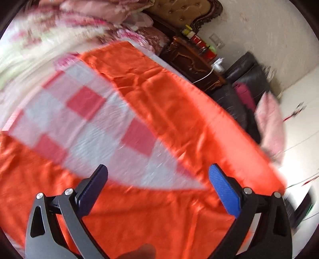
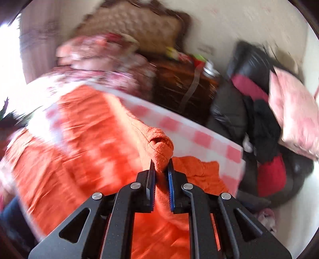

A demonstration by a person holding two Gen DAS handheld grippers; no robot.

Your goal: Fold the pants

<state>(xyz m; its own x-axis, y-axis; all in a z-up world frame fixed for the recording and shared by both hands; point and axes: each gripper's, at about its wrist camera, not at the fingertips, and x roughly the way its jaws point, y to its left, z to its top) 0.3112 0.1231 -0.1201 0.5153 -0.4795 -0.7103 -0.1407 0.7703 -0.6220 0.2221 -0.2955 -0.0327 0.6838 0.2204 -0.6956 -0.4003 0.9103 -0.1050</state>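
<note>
Orange pants (image 1: 169, 111) lie spread over a bed with a pink-and-white checked sheet (image 1: 89, 119). My left gripper (image 1: 158, 179) is open and empty, held just above the orange cloth near the sheet's bare patch. In the right wrist view my right gripper (image 2: 161, 165) is shut on a bunched fold of the orange pants (image 2: 161, 147) and holds it lifted; the rest of the pants (image 2: 79, 139) trails down to the left. Both views are blurred by motion.
Floral bedding (image 1: 79, 22) and a tufted headboard (image 1: 179, 10) are at the far end. A dark wooden nightstand (image 1: 191, 59) with small items stands beside the bed. A black chair (image 2: 249, 95) piled with red, black and pink clothes is at right.
</note>
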